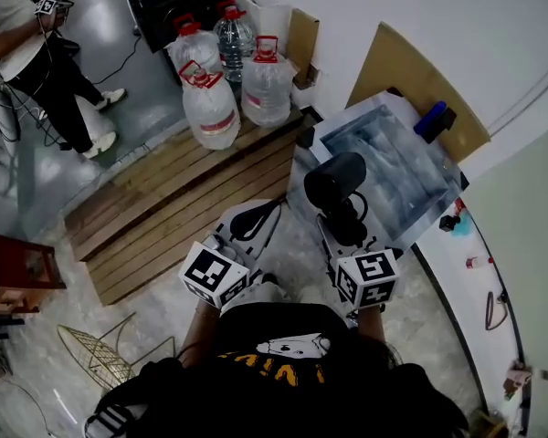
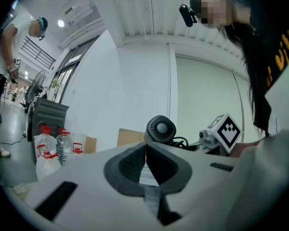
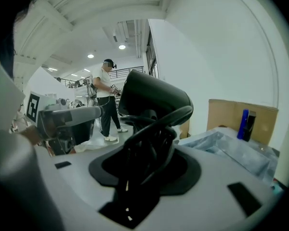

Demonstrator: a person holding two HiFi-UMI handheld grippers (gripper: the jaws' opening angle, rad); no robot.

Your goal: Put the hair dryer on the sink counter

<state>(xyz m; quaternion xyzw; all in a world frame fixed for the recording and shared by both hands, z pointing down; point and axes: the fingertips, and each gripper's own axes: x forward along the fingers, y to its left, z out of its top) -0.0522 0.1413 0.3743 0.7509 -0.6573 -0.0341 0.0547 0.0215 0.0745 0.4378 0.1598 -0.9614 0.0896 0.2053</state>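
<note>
right claw (image 3: 147,147) grips hair dryer (image 3: 156,96); jugs (image 1: 211,109) — seemingly full

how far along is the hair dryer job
Done: the hair dryer is picked up, cord bundled, clamped in the right gripper. In hand: it is held up near the plastic-wrapped counter. Left: setting it down there and letting go.

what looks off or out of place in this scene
Nothing looks spilled or broken. Two oddities: the cord of the hair dryer is bunched in loose loops round its handle, inside the jaws of the right gripper, and the surface ahead lies under crumpled plastic sheeting.
</note>
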